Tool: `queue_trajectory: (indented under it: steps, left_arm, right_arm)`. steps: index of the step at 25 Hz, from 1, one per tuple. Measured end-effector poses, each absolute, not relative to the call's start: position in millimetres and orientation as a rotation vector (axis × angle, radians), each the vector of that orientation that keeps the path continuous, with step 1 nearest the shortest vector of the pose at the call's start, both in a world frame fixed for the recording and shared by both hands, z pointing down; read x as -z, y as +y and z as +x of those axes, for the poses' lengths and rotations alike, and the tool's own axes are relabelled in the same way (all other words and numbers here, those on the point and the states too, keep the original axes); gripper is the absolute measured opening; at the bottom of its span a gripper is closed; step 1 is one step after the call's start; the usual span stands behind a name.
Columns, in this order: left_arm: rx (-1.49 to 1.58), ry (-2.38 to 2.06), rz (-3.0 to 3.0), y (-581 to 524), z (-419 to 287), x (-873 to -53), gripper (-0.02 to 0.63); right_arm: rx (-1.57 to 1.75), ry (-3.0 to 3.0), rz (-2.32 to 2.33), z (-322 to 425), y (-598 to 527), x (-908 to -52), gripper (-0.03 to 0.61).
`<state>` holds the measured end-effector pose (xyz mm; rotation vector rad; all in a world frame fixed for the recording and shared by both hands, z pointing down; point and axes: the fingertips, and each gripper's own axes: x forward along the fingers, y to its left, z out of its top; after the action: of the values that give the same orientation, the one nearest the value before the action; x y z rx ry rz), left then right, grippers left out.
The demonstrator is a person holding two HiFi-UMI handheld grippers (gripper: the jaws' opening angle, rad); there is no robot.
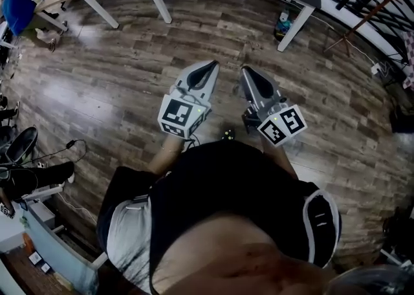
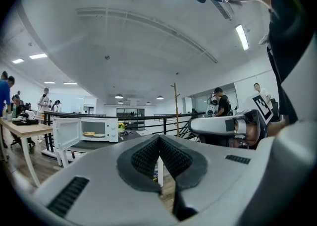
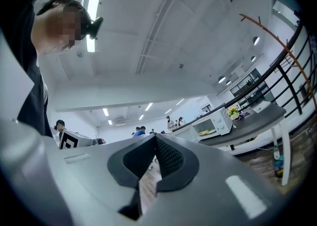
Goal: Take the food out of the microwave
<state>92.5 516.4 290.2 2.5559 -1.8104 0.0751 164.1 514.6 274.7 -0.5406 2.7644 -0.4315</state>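
White microwave (image 2: pixel 87 126) distant, food (image 2: pixel 89 134) tiny, indistinct

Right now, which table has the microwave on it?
The dark grey table with white legs holds the open microwave. The light wooden table beside it has none.

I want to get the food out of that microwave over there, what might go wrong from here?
1. The left gripper and right gripper are both shut and empty; reaching in like that would likely shove the food rather than grip it.
2. The microwave has its door open to the left of the opening; the left gripper might knock it.
3. Small items sit on the floor beside a table leg, so tripping there seems possible.
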Motion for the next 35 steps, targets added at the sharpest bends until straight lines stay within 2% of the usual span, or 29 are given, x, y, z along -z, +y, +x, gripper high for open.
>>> queue_trajectory:
  steps: [18,35]
  left_arm:
    - [-0.116,-1.958,2.425,475.7,59.5,-300.4,0.003]
    - [-0.103,-1.894,2.471,432.4,49.1,-303.9,0.003]
  right_arm:
    - [0.478,2.804,-0.374,132.1,468.1,-282.8,-0.009]
    - [0.475,2.8,-0.403,115.8,433.8,-285.6,-0.009]
